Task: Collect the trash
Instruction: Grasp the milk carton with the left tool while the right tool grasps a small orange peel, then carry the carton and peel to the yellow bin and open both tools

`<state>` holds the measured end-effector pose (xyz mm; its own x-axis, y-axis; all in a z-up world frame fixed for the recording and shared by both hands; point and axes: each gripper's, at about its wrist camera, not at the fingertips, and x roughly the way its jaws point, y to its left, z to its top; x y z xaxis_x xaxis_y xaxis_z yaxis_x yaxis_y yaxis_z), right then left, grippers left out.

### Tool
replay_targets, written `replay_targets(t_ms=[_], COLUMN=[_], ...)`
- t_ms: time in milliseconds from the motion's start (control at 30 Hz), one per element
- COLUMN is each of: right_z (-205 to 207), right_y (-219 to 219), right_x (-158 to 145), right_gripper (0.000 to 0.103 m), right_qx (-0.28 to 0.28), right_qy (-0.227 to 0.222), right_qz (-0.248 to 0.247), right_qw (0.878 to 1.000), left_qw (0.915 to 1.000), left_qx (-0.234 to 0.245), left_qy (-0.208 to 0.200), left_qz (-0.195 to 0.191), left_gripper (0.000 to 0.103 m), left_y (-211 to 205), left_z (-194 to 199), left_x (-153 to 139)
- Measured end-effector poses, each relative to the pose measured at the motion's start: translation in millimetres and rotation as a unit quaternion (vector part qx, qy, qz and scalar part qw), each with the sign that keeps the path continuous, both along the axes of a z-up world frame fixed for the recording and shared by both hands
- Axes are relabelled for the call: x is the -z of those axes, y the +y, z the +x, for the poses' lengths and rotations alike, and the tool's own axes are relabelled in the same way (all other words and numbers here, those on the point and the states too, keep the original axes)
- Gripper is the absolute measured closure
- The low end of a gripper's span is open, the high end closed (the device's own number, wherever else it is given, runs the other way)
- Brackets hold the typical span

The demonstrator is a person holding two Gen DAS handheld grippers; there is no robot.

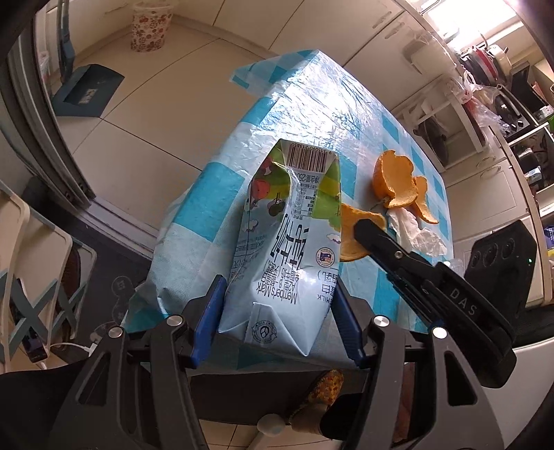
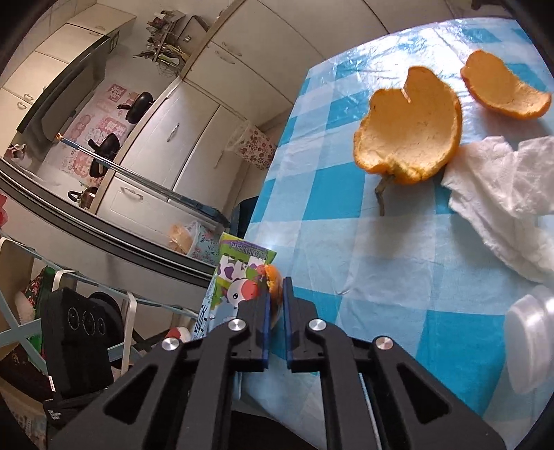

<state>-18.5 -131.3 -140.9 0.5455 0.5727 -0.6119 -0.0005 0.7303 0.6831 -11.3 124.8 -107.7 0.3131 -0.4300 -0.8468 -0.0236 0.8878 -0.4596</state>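
A light blue milk carton [image 1: 284, 249] sits between the blue pads of my left gripper [image 1: 277, 282], which is shut on its lower sides at the near edge of the table. The carton [image 2: 239, 277] also shows in the right wrist view, just left of my right gripper [image 2: 277, 287]. That gripper is shut on a small piece of orange peel [image 2: 273, 275]. From the left wrist view, the same peel [image 1: 353, 235] sticks out of the black right gripper [image 1: 367, 230] beside the carton. Two more peels [image 2: 412, 131] [image 2: 502, 90] and a crumpled white tissue [image 2: 509, 194] lie on the cloth.
The table [image 2: 346, 242] wears a blue and white checked plastic cloth. A white plastic lid [image 2: 529, 339] lies at its near right. A floral waste basket [image 1: 150, 27] stands on the floor beyond the table, with a dark dustpan [image 1: 86, 91] near it. Cabinets line the walls.
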Motion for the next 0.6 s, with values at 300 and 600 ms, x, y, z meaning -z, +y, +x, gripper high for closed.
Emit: replay_targets(t_ms=[300, 600], right_z=[-64.8, -157.4], right_y=[-62.3, -165.6], right_x=[-67.4, -92.8], right_gripper=[0.098, 0.098], right_qx=[0.055, 0.183], right_qy=[-0.097, -0.127], right_qz=[-0.066, -0.073], right_qw=[0.992, 0.972], left_qw=[0.9992, 0.9925], left_qx=[0.026, 0.081], left_qy=[-0.013, -0.074], left_qz=[0.028, 0.053], left_gripper=[0.046, 0.047], left_y=[-20.1, -68.1], left_z=[-2.5, -19.4], left_x=[-2.5, -29.9])
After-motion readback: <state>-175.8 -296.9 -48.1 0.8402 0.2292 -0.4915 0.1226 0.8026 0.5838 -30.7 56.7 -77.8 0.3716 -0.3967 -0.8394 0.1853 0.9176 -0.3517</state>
